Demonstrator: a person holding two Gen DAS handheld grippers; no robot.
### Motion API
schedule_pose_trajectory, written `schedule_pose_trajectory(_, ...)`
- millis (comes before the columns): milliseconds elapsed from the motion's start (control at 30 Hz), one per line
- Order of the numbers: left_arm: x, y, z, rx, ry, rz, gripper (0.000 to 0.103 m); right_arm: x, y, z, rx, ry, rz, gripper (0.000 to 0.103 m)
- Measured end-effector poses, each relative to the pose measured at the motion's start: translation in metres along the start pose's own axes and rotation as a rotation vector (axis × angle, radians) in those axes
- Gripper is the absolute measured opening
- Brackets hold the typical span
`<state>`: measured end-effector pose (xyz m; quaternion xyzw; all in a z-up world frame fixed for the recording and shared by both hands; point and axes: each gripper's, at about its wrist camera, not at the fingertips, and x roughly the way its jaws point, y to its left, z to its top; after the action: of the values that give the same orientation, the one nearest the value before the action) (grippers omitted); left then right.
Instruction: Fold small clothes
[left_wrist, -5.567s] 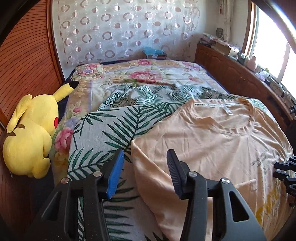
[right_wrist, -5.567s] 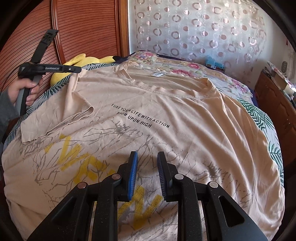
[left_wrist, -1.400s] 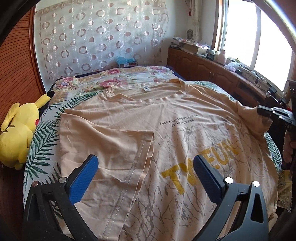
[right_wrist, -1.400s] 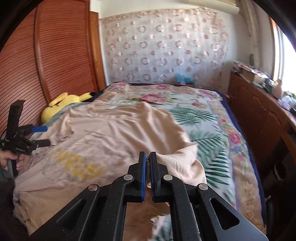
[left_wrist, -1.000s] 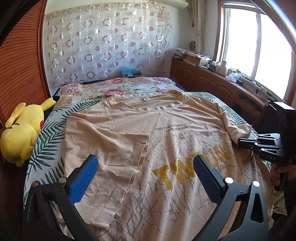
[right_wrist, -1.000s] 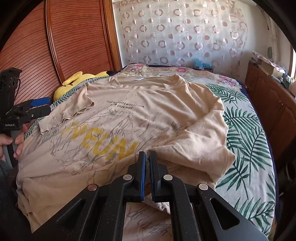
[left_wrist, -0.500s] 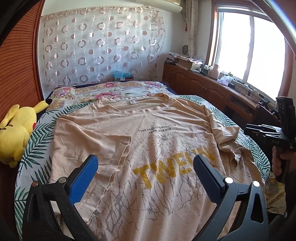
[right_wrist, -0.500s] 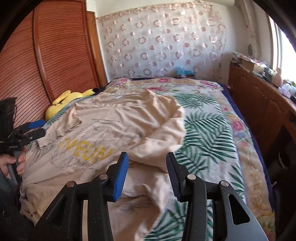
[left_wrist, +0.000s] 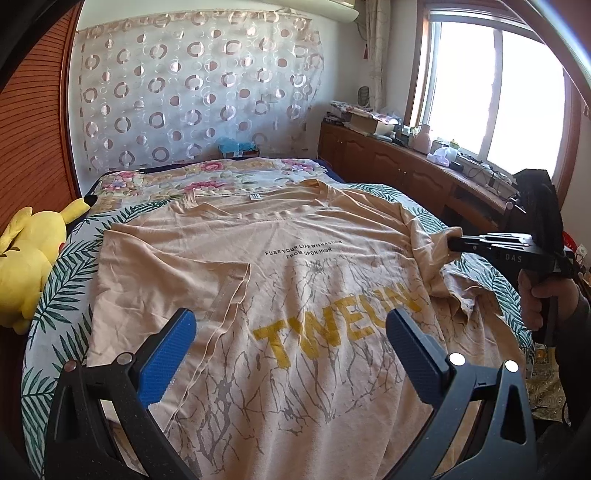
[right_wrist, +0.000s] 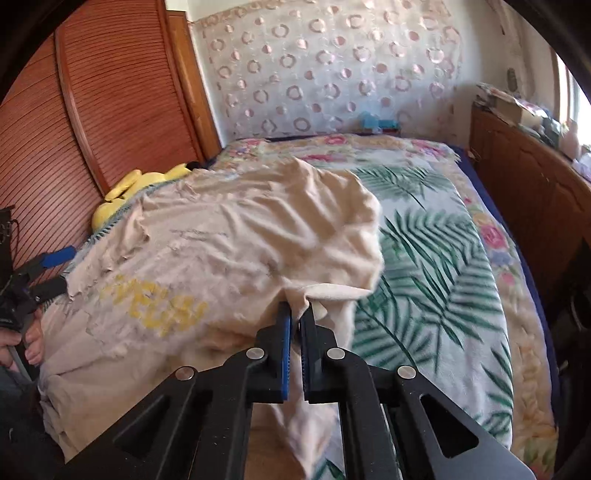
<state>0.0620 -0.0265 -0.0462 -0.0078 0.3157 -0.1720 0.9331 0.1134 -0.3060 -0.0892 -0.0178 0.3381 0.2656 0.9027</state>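
Note:
A beige T-shirt (left_wrist: 295, 280) with yellow letters lies spread face up on the bed, its left sleeve folded in over the chest. My left gripper (left_wrist: 291, 347) is wide open and empty, hovering above the shirt's lower half. My right gripper (right_wrist: 298, 325) is shut on the shirt's right side and lifts the bunched cloth (right_wrist: 295, 229) off the bed. In the left wrist view the right gripper (left_wrist: 452, 243) pinches the shirt at the right edge. In the right wrist view the left gripper (right_wrist: 51, 269) is at the far left.
A yellow plush toy (left_wrist: 26, 258) lies at the bed's left edge by the slatted wooden wall (right_wrist: 110, 103). The leaf-and-flower bedspread (right_wrist: 436, 258) shows to the right. A wooden cabinet (left_wrist: 406, 173) with clutter runs under the window.
My right gripper, open half a second ago, has shut on the shirt's right side and lifts it. My left gripper stays open and has pulled back a little higher.

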Motion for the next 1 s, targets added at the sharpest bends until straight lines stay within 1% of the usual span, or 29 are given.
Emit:
schedule_pose_trajectory(133, -0.001, 0.005, -0.001, -0.016, -0.003, 0.003, 0.103, 0.004, 0.024, 0.029, -0.083, -0.025, 0.019, 0.003)
schedule_pose_trajectory(233, -0.003, 0.008, -0.004, -0.026, -0.005, 0.006, 0.103, 0.013, 0.040, 0.043, -0.128, -0.024, 0.044, 0.003)
schedule_pose_trajectory(300, -0.003, 0.010, -0.004, -0.033, -0.004, 0.006, 0.103, 0.027, 0.055, 0.048, -0.162, 0.001, 0.078, 0.003)
schedule_pose_trajectory(367, -0.002, 0.012, -0.005, -0.038, -0.001, 0.007, 0.103, 0.041, 0.064, 0.050, -0.190, 0.029, 0.091, 0.003)
schedule_pose_trajectory(433, -0.003, 0.014, -0.005, -0.041, -0.002, 0.010, 0.103, 0.052, 0.066, 0.051, -0.194, 0.046, 0.097, 0.003)
schedule_pose_trajectory(500, -0.004, 0.015, -0.006, -0.045, -0.004, 0.010, 0.103, 0.053, 0.059, 0.052, -0.171, 0.037, 0.100, 0.011)
schedule_pose_trajectory(533, -0.005, 0.015, -0.006, -0.046, -0.004, 0.010, 0.103, 0.052, 0.053, 0.053, -0.154, 0.027, 0.091, 0.021)
schedule_pose_trajectory(567, -0.005, 0.016, -0.006, -0.046, -0.004, 0.011, 0.103, 0.050, 0.046, 0.052, -0.131, 0.016, 0.078, 0.029)
schedule_pose_trajectory(667, -0.005, 0.015, -0.005, -0.047, -0.006, 0.013, 0.103, 0.048, 0.018, 0.049, -0.082, 0.007, 0.027, 0.031)
schedule_pose_trajectory(767, -0.005, 0.015, -0.005, -0.047, -0.010, 0.011, 0.103, 0.048, -0.003, 0.039, -0.078, 0.027, -0.070, 0.031)
schedule_pose_trajectory(800, -0.006, 0.015, -0.004, -0.047, -0.010, 0.011, 0.103, 0.050, -0.010, 0.036, -0.071, 0.042, -0.090, 0.031)
schedule_pose_trajectory(900, -0.005, 0.014, -0.003, -0.043, -0.011, 0.009, 0.103, 0.061, -0.021, 0.031, -0.058, 0.089, -0.126, 0.031)
schedule_pose_trajectory(1000, -0.004, 0.012, -0.003, -0.038, -0.008, 0.007, 0.103, 0.078, -0.031, 0.034, -0.053, 0.124, -0.150, 0.031)
